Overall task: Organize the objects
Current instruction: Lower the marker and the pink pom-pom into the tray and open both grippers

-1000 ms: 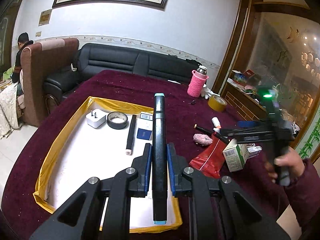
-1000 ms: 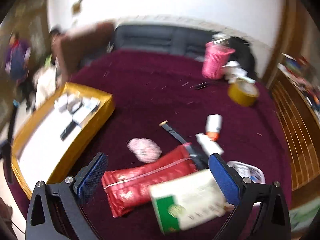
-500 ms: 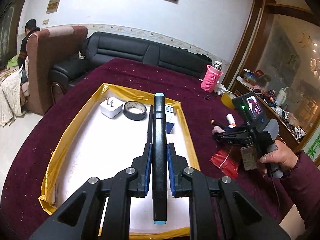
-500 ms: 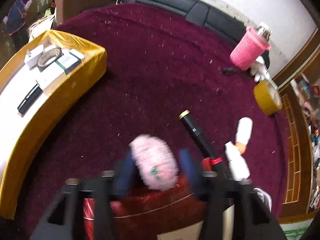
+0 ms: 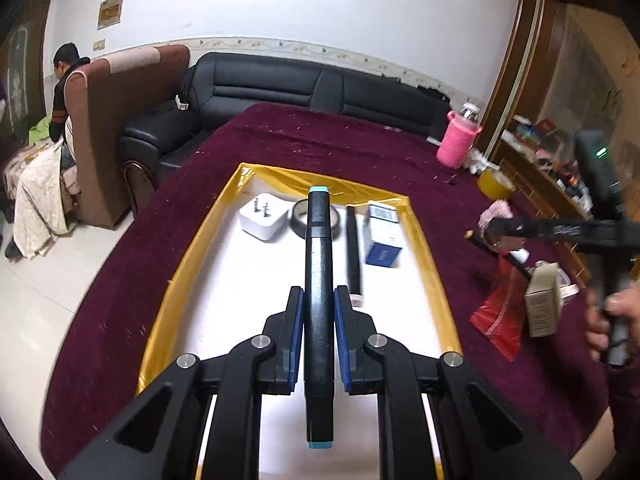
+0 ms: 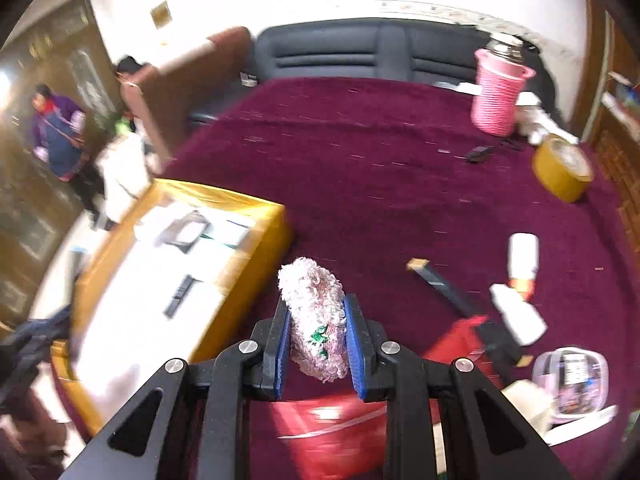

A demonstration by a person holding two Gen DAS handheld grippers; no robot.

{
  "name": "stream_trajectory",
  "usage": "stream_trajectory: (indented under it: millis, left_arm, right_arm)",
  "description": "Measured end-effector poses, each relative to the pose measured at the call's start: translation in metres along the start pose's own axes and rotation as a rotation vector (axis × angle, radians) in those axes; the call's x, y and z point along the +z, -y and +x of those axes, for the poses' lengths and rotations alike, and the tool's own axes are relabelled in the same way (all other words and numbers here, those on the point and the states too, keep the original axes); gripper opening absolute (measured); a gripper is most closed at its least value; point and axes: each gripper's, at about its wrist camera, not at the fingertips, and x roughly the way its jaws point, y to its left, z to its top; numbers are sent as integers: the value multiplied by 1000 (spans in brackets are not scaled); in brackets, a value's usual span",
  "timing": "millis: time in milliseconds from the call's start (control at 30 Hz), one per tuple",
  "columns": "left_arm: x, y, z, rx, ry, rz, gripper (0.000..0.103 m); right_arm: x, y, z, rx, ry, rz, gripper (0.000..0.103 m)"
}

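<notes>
The left tool squeezes a black marker tight and holds it over the gold tray on the desk. The right tool has just been closing and now pinches a fluffy pink puff beside the tray, above a red pouch.

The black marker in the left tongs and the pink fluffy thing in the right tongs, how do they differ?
The black marker is long, thin, smooth and rigid, with teal ends; the pink fluffy thing is short, rounded and woolly, with a green mark. The marker hangs over the yellow-rimmed tray; the fluffy thing is over the maroon tablecloth, beside the tray. Shared: each is clamped between blue pads, in the left tongs and the right tongs.
</notes>
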Motion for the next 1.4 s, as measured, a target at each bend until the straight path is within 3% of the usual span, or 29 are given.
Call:
stream_trajectory:
  millis: [267, 500, 700, 833, 900, 967, 1267, 1400]
  left_arm:
    - [25, -33, 41, 47, -115, -24, 14]
    - [29, -67, 79, 33, -224, -162, 14]
    - [29, -70, 75, 19, -196, -191, 15]
    - [30, -77, 68, -26, -159, -235, 44]
    - [31, -76, 61, -41, -131, -237, 47]
    - [32, -74, 54, -29, -107, -230, 57]
    - [34, -61, 18, -60, -26, -238, 69]
    - [33, -51, 7, -135, -1, -259, 72]
  right_arm:
    - [13, -81, 52, 204, -91, 4, 28]
    - [22, -122, 117, 238, -192, 28, 28]
    - [26, -130, 147, 214, -230, 48, 28]
    - [29, -134, 151, 217, -224, 56, 32]
    - [31, -132, 152, 227, -227, 82, 35]
    - [30, -126, 147, 226, -213, 86, 38]
    - [25, -112, 114, 331, -148, 138, 45]
    - [14, -98, 84, 339, -104, 150, 53]
